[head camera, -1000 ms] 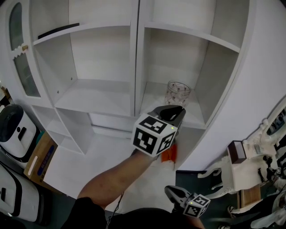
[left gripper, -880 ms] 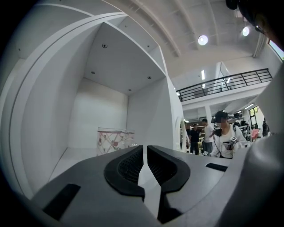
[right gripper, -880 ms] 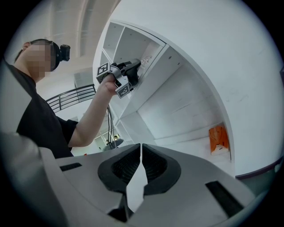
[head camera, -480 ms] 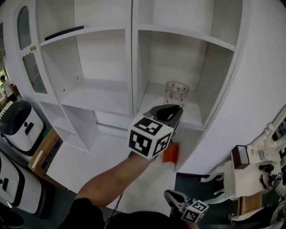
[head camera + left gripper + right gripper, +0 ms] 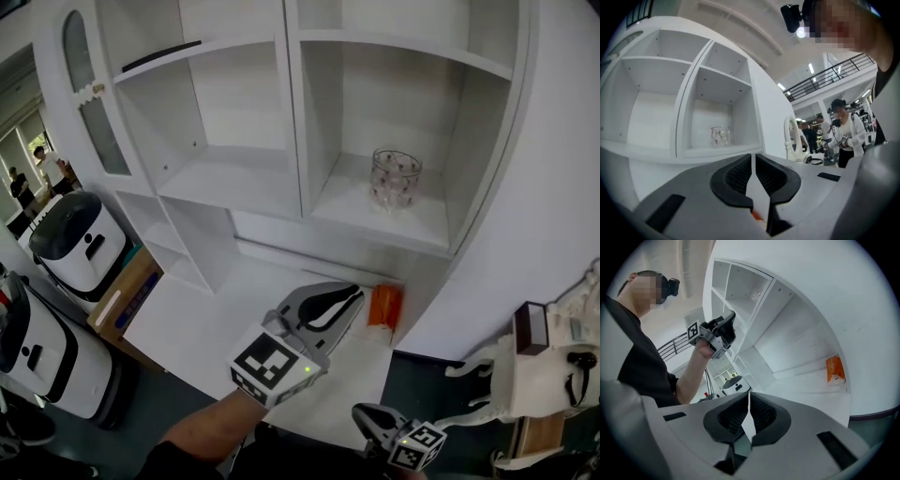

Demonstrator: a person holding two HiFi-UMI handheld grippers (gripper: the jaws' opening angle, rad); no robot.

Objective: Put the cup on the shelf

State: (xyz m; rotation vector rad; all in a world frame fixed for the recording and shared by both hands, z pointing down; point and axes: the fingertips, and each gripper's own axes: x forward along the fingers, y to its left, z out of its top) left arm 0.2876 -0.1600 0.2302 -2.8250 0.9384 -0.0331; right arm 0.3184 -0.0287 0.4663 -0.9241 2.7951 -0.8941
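Note:
A clear glass cup point(image 5: 396, 178) with small red marks stands upright in the right compartment of the white shelf point(image 5: 375, 220). The left gripper view shows the cup point(image 5: 721, 136) far off, beyond the jaws. My left gripper point(image 5: 352, 293) hangs well below and in front of the shelf, over the white base ledge. It is shut with nothing in it, and the left gripper point(image 5: 753, 157) shows only a thin slit between its pads. My right gripper point(image 5: 362, 414) is low at the bottom edge. The right gripper point(image 5: 749, 398) is shut and empty.
A small orange pack point(image 5: 384, 306) leans in the corner of the ledge under the cup's compartment. White rounded machines point(image 5: 75, 246) and a cardboard box point(image 5: 125, 298) stand at the left. Ornate white furniture point(image 5: 539, 361) is at the right. People point(image 5: 843, 133) stand far behind.
My left gripper has drawn back from the cup's compartment and sunk down toward me. The cup stays standing on the shelf. The right gripper has hardly moved.

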